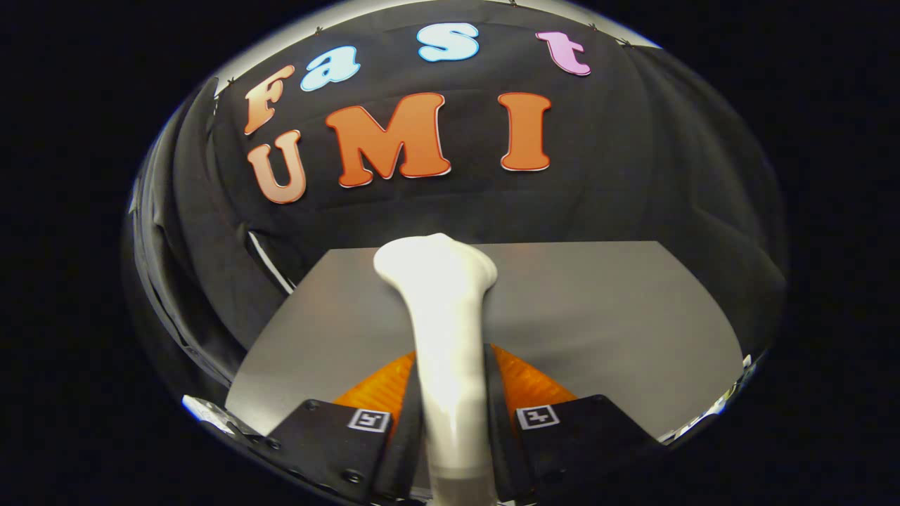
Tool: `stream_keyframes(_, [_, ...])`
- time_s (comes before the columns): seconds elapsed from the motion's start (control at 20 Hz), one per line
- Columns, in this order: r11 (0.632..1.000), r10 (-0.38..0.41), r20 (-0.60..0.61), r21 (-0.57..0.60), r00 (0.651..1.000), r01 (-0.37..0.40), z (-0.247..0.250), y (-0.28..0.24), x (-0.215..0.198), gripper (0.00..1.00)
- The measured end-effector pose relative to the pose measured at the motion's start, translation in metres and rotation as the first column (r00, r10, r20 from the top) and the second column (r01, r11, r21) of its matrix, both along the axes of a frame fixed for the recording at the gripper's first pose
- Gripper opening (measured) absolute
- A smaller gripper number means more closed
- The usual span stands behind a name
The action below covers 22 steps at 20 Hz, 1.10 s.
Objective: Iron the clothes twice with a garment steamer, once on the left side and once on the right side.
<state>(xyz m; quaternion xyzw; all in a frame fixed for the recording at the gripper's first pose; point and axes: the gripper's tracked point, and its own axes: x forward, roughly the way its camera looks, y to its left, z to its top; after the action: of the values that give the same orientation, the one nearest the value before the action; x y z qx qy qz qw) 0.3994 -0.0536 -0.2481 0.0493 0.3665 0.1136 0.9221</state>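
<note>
Both fingers of the hand-held gripper (453, 422) clamp the white garment steamer (443, 316) above a grey table (619, 309)

The gripper (453, 414) points toward twelve o'clock, its two fingers (401, 429) drawn in close at five and seven o'clock, both pressing on the slim white plastic steamer handle (446, 330) between them.

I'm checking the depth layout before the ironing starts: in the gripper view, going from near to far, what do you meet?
Claw shut on the white garment steamer's handle → steamer head just ahead of the fingers → grey table → black cloth wall beyond.
</note>
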Motion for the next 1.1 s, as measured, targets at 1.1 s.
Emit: stream_keyframes(1.1, [0.959,-0.237,0.383,-0.052,0.893,0.277,0.153,0.012,-0.143,0.41])
